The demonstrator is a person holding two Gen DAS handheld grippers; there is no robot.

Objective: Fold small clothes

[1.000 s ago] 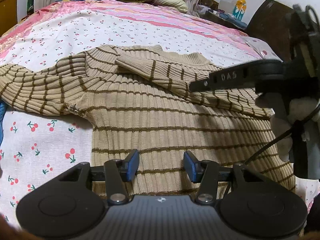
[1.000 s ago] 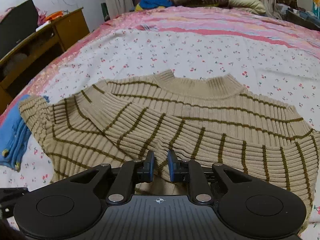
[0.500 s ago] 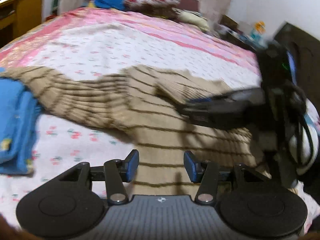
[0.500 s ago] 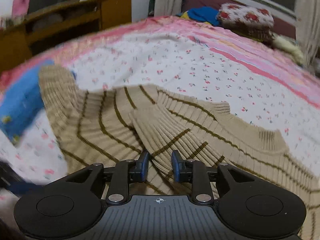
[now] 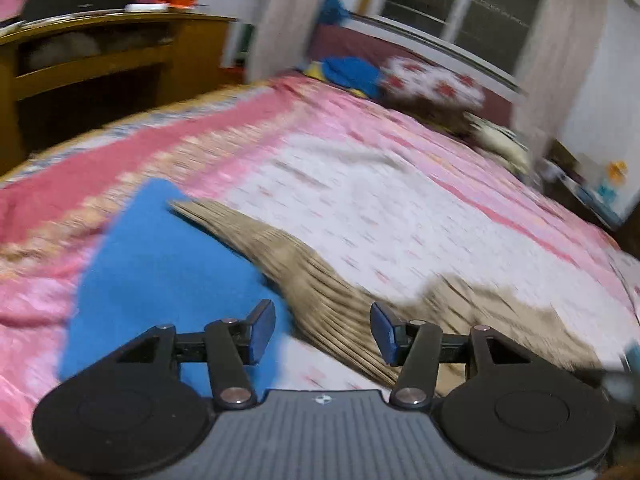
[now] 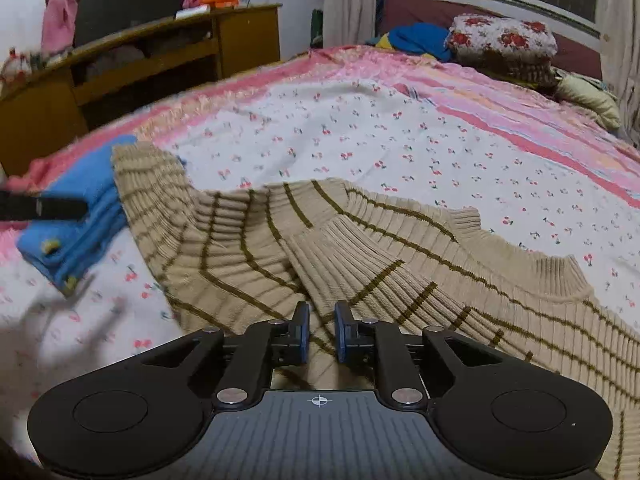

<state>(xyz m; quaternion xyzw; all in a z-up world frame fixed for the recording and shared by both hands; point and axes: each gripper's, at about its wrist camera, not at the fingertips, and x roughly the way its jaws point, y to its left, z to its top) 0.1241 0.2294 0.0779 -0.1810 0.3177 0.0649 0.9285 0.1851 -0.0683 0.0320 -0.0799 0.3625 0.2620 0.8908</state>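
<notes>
A beige ribbed sweater (image 6: pixel 400 264) with thin brown stripes lies flat on the cherry-print bedsheet (image 6: pixel 360 132), one sleeve folded across its chest. My right gripper (image 6: pixel 322 332) sits low on that folded sleeve; its jaws are closing to a narrow gap with the knit pinched between the pads. In the blurred left wrist view, my left gripper (image 5: pixel 322 332) hovers open, its jaws widening, with nothing between them. The sweater's other sleeve (image 5: pixel 312 292) stretches out below it, over a blue folded garment (image 5: pixel 160 264). One left finger (image 6: pixel 44 208) shows above that blue garment (image 6: pixel 76 216).
A wooden desk (image 6: pixel 160 52) stands along the left side of the bed. Floral pillows (image 6: pixel 500 40) and a blue heap of cloth (image 6: pixel 416 40) lie at the head. A pink striped cover (image 6: pixel 520 92) borders the sheet.
My left gripper has swung left and upward, from over the sweater's body to above the outstretched sleeve and the blue garment. The right gripper has rolled and shifted slightly while staying on the folded sleeve.
</notes>
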